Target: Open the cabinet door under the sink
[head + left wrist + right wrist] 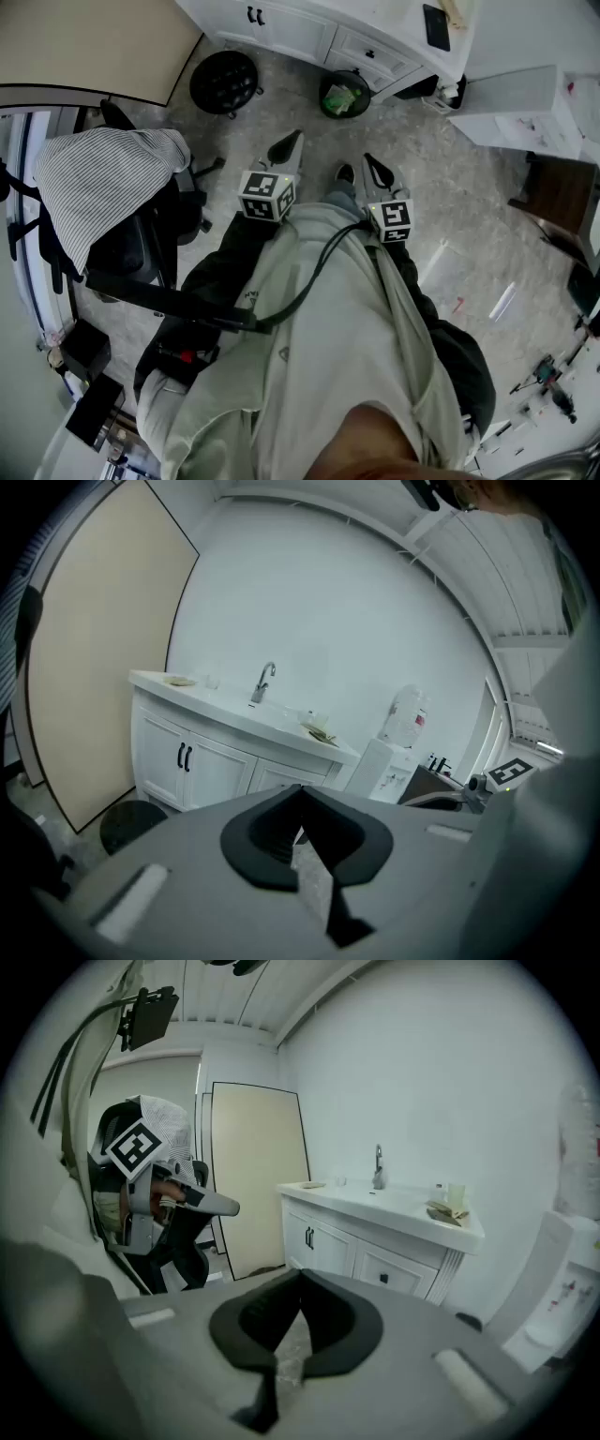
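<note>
The white sink cabinet (281,26) stands at the far wall, some way ahead of both grippers. Its double doors under the sink carry two black handles (255,15), side by side and shut; they show too as the handles (184,757) in the left gripper view and the handles (308,1237) in the right gripper view. A faucet (263,682) rises from the counter. My left gripper (296,136) and right gripper (367,159) are held side by side over the floor, pointing toward the cabinet. Both are shut, with nothing between the jaws, and neither touches the cabinet.
A black round stool (225,82) and a small bin (344,94) with green contents sit on the floor before the cabinet. An office chair draped in striped cloth (103,178) is at my left. A water dispenser (394,761) stands right of the cabinet, a beige panel (253,1176) to its left.
</note>
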Demonstrator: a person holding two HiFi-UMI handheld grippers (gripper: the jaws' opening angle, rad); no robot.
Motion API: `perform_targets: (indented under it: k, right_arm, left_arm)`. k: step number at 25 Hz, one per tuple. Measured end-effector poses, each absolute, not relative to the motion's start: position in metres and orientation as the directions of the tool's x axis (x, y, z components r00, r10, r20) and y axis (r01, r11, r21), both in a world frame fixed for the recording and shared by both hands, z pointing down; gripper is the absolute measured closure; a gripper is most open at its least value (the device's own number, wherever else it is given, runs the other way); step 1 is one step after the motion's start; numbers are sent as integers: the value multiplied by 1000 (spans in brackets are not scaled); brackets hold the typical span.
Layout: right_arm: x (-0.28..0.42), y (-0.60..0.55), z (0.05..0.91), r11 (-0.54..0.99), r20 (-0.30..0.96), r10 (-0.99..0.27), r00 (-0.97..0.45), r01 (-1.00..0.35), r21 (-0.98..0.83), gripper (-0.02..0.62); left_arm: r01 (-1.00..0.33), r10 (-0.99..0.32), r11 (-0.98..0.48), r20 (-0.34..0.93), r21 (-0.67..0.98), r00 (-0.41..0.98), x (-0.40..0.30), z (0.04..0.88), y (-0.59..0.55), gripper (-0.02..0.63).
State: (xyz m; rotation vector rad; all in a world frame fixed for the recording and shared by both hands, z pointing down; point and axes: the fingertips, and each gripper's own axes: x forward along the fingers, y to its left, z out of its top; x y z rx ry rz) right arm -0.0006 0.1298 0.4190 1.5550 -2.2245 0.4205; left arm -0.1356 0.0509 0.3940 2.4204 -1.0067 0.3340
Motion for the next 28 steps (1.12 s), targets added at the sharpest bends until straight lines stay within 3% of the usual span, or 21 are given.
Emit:
perform_targets:
  k: [28]
  right_arm:
    - [40,131,414,375,460,-818,-346,-927,-31,594]
  left_arm:
    - [-741,-629,-579,392,340,671,-101,390,59,600]
